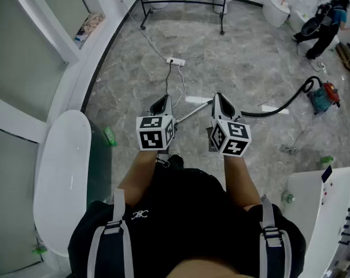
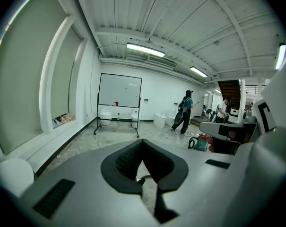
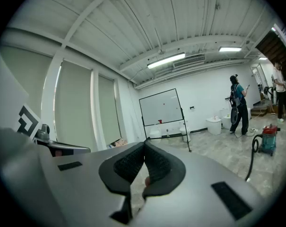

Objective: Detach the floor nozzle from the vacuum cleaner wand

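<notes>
A thin metal vacuum wand (image 1: 193, 112) lies slanted on the floor between my two grippers. A black hose (image 1: 282, 105) runs from it to the red and teal vacuum canister (image 1: 321, 96) at the right, which also shows in the left gripper view (image 2: 202, 142) and the right gripper view (image 3: 269, 138). The floor nozzle is hidden, likely behind the left marker cube. My left gripper (image 1: 161, 104) (image 2: 143, 144) is shut with nothing in it and hangs above the wand's near end. My right gripper (image 1: 220, 101) (image 3: 144, 145) is shut and empty, just right of the wand.
A white bathtub (image 1: 62, 178) stands at my left and a white fixture (image 1: 319, 207) at my right. A power strip (image 1: 176, 61) with cables lies ahead. A whiteboard stand (image 1: 183, 2), toilets and a person (image 1: 325, 19) are at the far side.
</notes>
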A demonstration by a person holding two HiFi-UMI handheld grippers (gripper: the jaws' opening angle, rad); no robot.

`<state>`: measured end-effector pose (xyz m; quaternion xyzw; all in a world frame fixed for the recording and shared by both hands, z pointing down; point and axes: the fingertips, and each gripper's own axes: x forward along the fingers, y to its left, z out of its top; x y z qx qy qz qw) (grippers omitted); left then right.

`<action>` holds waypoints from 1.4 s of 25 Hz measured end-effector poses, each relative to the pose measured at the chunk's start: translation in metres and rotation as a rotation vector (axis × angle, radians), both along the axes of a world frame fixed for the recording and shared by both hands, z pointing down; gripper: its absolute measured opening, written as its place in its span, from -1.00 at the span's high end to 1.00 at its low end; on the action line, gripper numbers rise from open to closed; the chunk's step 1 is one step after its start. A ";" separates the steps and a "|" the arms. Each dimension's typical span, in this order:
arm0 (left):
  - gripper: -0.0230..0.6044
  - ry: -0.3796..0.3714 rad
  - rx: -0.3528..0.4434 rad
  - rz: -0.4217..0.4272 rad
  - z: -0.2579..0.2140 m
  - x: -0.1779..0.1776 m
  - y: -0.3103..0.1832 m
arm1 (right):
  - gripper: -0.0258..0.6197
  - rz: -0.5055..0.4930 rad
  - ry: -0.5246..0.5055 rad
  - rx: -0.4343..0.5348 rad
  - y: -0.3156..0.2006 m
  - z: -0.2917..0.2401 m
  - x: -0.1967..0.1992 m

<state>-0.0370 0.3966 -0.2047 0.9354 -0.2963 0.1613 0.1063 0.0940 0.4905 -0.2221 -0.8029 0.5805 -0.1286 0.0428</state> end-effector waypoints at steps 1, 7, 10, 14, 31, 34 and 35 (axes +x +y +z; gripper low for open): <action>0.93 0.003 -0.004 -0.002 0.001 0.002 -0.001 | 0.88 -0.004 -0.003 -0.002 -0.001 0.000 0.002; 0.93 0.015 -0.025 0.000 0.009 0.020 -0.031 | 0.88 0.012 0.022 -0.015 -0.024 0.005 0.019; 0.93 0.025 -0.023 0.021 0.011 0.041 -0.055 | 0.88 0.028 0.037 -0.017 -0.044 0.007 0.038; 0.93 0.057 -0.019 0.056 0.006 0.076 -0.091 | 0.88 0.057 0.064 -0.028 -0.079 0.003 0.074; 0.93 0.086 -0.108 0.039 0.023 0.145 -0.327 | 0.88 0.010 -0.022 -0.064 -0.319 0.005 0.147; 0.93 0.080 -0.165 -0.009 0.048 0.129 -0.344 | 0.88 -0.026 -0.007 -0.123 -0.338 0.024 0.135; 0.93 0.077 -0.188 -0.025 0.055 0.123 -0.349 | 0.88 -0.042 0.003 -0.148 -0.345 0.030 0.129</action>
